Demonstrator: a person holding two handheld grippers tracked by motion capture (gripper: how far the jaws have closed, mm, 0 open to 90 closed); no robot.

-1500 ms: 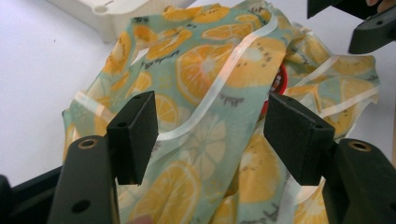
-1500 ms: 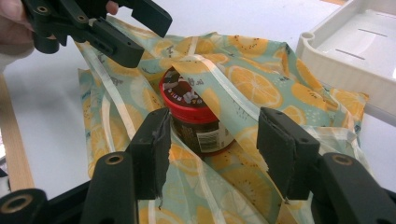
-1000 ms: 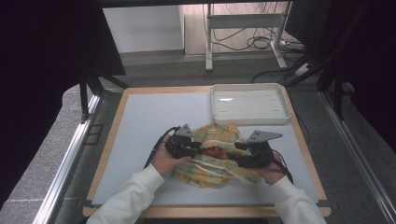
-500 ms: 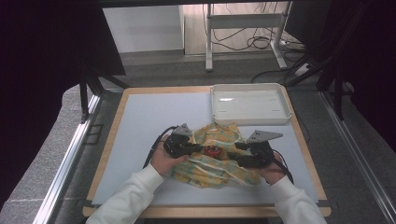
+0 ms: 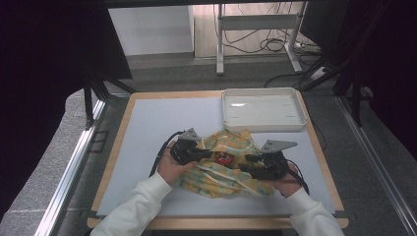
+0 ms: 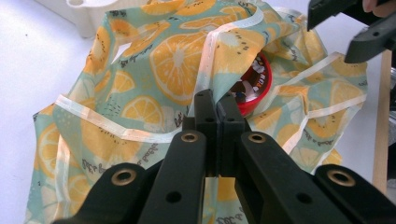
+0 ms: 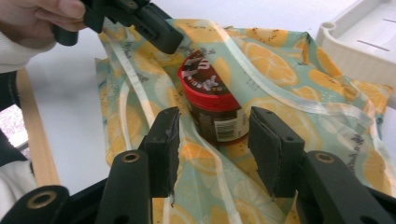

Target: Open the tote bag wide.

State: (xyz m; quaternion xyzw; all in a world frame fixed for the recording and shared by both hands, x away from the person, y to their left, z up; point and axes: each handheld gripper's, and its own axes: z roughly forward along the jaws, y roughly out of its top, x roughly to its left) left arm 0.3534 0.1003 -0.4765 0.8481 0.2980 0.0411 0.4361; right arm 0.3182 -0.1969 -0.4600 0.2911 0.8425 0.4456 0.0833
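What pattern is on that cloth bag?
Orange slices on pale green, with cream edging, on the bag; the left gripper view shows it best.

Red-lidded jar (image 7: 212, 100) in orange-print cloth (image 5: 231, 167)
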